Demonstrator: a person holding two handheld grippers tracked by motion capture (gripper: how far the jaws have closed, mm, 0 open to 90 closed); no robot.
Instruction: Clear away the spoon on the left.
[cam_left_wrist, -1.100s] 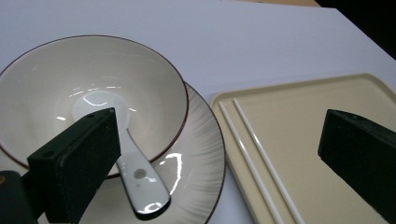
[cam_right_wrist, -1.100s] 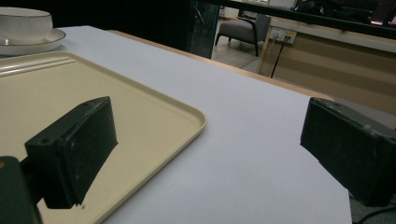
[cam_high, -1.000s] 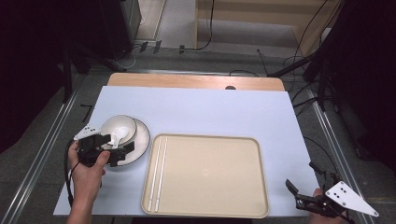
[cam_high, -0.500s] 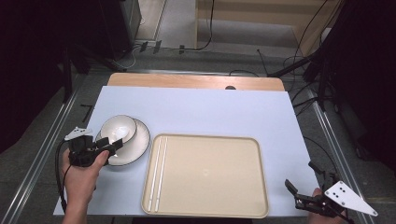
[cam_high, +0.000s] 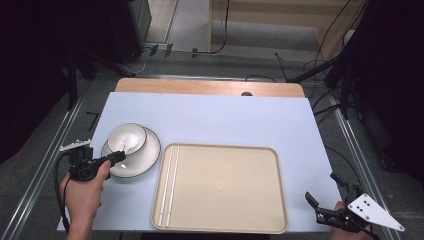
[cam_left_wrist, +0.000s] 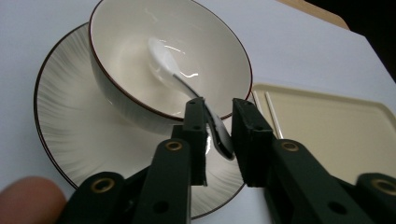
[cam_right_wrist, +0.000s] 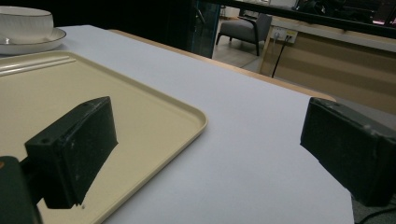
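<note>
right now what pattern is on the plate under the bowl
Fine grey lines fanning outward on a white plate, with a dark rim; clearest in the left gripper view.

The left hand holds the left gripper low and pointing rightward, its jaws parted a little. At the near right corner, the right gripper hangs with jaws spread wide.
</note>
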